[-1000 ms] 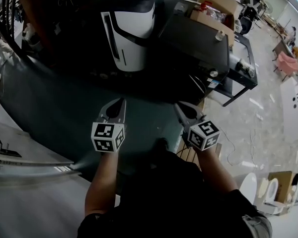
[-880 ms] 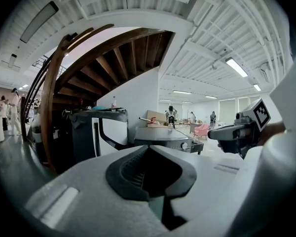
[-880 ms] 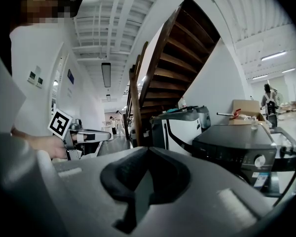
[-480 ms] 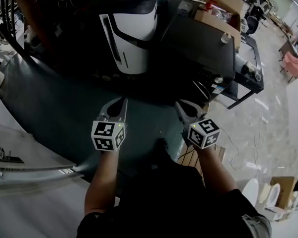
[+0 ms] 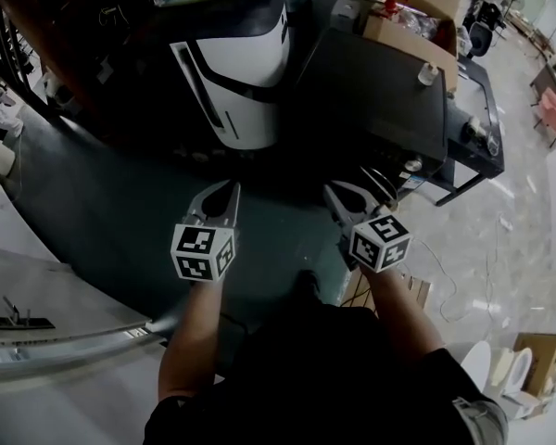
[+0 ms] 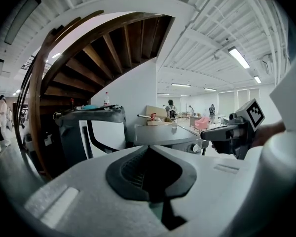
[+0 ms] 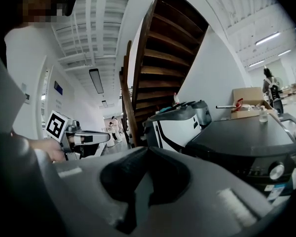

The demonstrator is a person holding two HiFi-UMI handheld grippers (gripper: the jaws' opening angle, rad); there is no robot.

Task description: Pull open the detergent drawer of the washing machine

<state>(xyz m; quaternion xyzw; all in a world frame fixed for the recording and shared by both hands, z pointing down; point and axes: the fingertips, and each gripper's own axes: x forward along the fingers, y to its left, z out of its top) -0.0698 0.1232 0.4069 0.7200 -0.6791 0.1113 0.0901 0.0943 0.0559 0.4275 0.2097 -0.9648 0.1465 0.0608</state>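
Closest to me are my 2 claws. The left claw [image 5: 227, 187] and the right claw [image 5: 333, 192] both have their jaws pressed together with nothing between them (each claw's own view shows only the dark hollow behind the meeting tips). I hold them out side by side, well apart, above the dark green floor mat [image 5: 102, 202]. Beyond them, ahead and to my right, stands the washing machine [image 5: 371, 91]. Its flat dark top is bare but for a small bottle [image 5: 427, 72] near the far edge, and a round knob [image 7: 276, 171] sits on the front panel facing me. The detergent drawer should be on that same panel, but I cannot pick it out in any view. Left of the washer is a white-and-dark machine [image 5: 232, 72], and farther back are a cardboard box [image 5: 412, 17] and a wooden staircase [image 7: 172, 48]. I judge this to be the approach step, since neither claw is near the panel. Next, I think, I must close in on the washer's front and find the drawer's face. Then I would open 1 claw (the right sits nearer), set its jaws on the drawer's lip and pull straight toward me.
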